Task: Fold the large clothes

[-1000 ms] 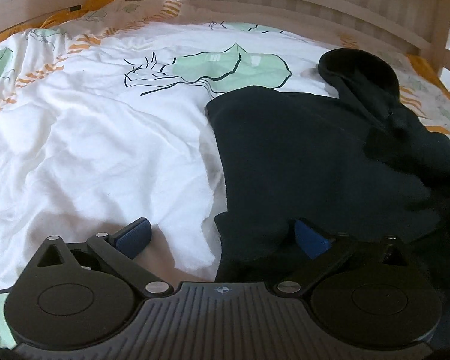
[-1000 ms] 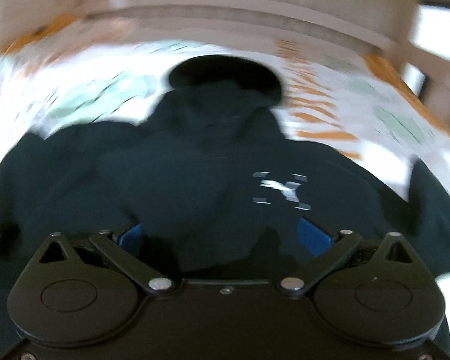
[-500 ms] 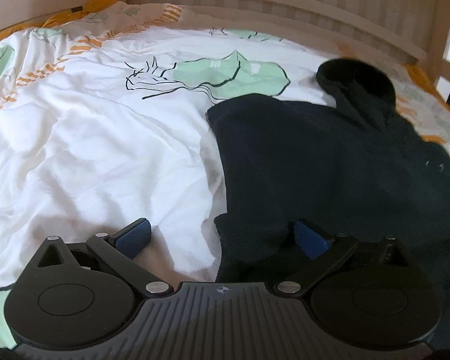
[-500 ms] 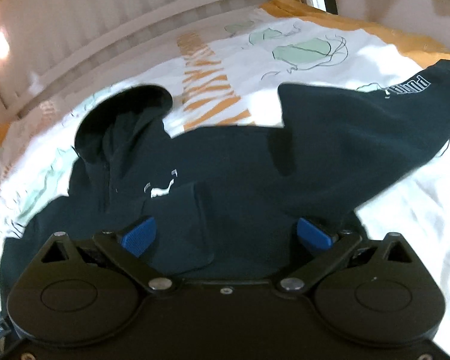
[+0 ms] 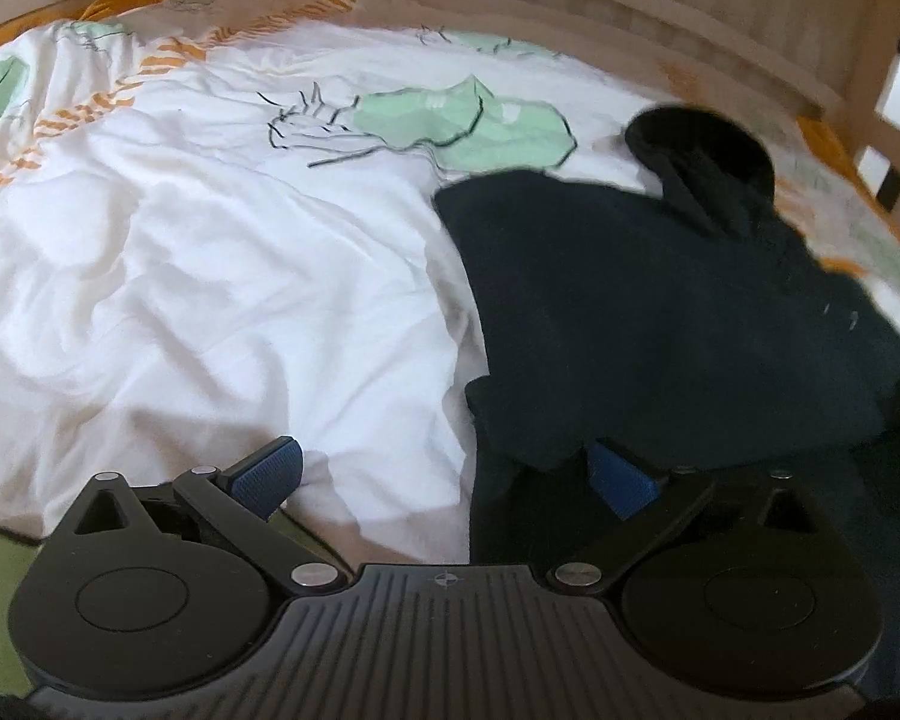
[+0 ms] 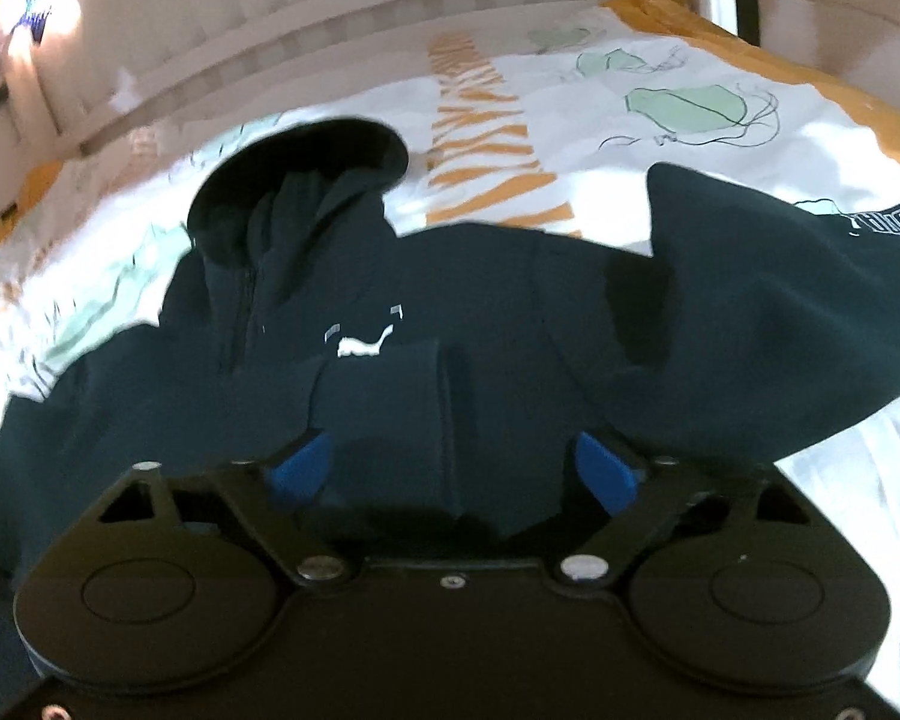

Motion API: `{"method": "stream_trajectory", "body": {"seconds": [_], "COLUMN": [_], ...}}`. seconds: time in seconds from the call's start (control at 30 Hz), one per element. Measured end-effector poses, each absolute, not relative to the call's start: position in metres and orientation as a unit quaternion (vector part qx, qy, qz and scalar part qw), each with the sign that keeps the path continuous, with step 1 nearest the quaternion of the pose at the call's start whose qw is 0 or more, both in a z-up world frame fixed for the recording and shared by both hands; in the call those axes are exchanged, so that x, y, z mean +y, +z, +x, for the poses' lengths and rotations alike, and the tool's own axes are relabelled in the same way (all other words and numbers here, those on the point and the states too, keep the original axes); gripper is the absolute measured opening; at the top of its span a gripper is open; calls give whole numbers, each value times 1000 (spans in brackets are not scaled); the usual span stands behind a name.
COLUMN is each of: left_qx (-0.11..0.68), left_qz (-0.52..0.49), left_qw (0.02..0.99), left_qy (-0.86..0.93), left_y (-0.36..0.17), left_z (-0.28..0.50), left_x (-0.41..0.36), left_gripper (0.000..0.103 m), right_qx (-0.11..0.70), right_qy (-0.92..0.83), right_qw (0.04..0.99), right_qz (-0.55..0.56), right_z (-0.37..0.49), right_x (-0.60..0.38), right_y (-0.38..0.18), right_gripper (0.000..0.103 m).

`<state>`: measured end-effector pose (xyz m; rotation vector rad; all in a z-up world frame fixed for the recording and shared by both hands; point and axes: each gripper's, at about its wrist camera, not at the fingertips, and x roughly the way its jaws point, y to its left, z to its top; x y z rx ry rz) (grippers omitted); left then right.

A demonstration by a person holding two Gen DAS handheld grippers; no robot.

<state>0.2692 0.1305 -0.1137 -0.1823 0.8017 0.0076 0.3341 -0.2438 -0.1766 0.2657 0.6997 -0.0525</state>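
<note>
Black hoodie is lying on the white duvet. Right gripper jaws are closing around a sleeve cuff; left gripper jaws are gaping wide, gripping nothing.

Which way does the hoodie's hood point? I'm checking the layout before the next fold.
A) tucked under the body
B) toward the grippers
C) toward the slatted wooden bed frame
C: the hood lies open on the duvet, on the hoodie's far side toward the bed frame.
</note>
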Motion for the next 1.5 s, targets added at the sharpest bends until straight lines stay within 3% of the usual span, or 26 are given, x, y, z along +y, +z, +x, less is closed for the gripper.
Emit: {"method": "stream_trajectory", "body": {"seconds": [0.07,0.13,0.23,0.37,0.57,0.67,0.77,0.9,0.97,1.03,1.1,1.27,1.5], "left_qx": [360,344,331,319,361,378,379,353,334,320,311,304,315], "left_qz": [-104,-100,-80,-28,22,-21,-21,-31,-39,-38,-29,-8,18], "left_qw": [927,933,940,947,932,926,925,935,941,947,950,951,942], "left_qy": [9,25,17,4,24,16,21,32,24,8,-12,-54,-113], "left_y": [-105,-98,-87,-81,-111,-127,-120,-94,-78,-62,-51,-46,-78], "left_z": [263,262,267,279,299,299,297,287,284,285,292,311,329], "left_x": [137,140,139,124,112,126,125,118,110,97,79,26,-50], "left_gripper": [103,103,103,103,103,103,103,103,103,103,103,103,103], "right_qx": [339,333,310,279,323,329,328,326,324,317,309,299,295], "right_qy": [-16,-1,-3,-36,-49,-39,-29,-29,-25,-18,-13,-20,-94], "right_qw": [933,937,947,956,940,938,942,943,943,945,947,947,938], "right_qz": [118,104,77,80,98,98,70,56,68,81,92,118,156], "right_z": [332,331,327,317,320,316,313,310,306,299,290,267,259], "right_x": [-239,-232,-228,-240,-255,-257,-250,-245,-249,-257,-266,-301,-372], "right_y": [-176,-174,-165,-156,-179,-186,-188,-187,-185,-182,-177,-164,-160], "right_gripper": [54,21,10,6,18,24,36,41,50,68,78,85,85]}}
